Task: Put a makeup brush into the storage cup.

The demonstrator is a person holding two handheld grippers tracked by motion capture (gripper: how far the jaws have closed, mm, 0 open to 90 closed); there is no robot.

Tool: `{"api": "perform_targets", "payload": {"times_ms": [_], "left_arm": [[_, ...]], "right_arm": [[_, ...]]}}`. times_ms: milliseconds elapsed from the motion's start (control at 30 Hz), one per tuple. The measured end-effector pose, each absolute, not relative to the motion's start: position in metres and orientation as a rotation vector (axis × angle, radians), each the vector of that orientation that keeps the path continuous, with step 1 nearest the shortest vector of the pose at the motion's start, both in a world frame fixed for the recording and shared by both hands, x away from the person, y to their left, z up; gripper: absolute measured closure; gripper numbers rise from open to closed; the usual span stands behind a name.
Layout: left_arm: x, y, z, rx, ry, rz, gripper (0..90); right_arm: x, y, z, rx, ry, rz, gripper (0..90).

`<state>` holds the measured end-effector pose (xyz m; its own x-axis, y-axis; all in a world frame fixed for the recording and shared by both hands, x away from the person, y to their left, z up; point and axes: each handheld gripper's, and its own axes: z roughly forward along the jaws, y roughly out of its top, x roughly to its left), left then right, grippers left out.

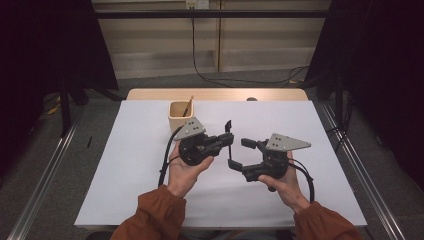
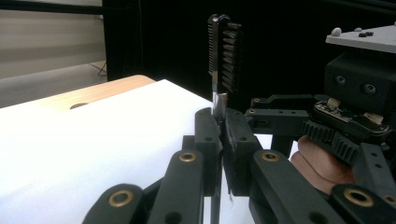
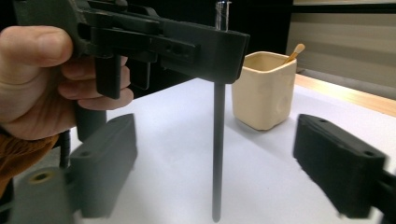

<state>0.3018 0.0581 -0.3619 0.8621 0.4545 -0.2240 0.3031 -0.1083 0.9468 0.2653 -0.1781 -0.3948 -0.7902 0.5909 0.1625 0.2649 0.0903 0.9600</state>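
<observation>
Left hand-held gripper (image 2: 219,140) pinches a black toothbrush (image 2: 225,51) upright; its own view shows the bristles. Right hand-held gripper (image 3: 215,168) gapes wide around the handle, with the cup (image 3: 264,88) beyond.

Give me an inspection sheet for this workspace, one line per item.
Surface: white sheet over a wooden table.
Job's things: black toothbrush held upright, bristle head up.
Clutter: cream cup holding a wooden stick.
Grippers: left gripper shut on the toothbrush; right gripper open, jaws either side of the handle, not touching.
Cables: one trails from each gripper; one on the floor behind.
Surroundings: black curtains, grey floor, metal rails.
</observation>
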Motion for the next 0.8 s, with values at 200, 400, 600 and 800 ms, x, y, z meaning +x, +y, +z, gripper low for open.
{"api": "perform_targets", "payload": {"times_ms": [200, 400, 600, 800], "left_arm": [[0.303, 0.061, -0.361, 1.709, 0.588, 0.151, 85.7], [0.304, 0.064, -0.361, 1.71, 0.586, 0.161, 85.7], [0.304, 0.067, -0.36, 1.708, 0.592, 0.168, 85.7], [0.305, 0.07, -0.359, 1.711, 0.589, 0.175, 85.7]], "right_arm": [[0.267, -0.182, -0.396, 0.873, 2.103, 1.751, 9.3], [0.267, -0.187, -0.395, 0.89, 2.074, 1.716, 9.4], [0.267, -0.195, -0.396, 0.891, 2.036, 1.737, 8.3], [0.264, -0.203, -0.402, 0.909, 2.001, 1.725, 8.2]]}}
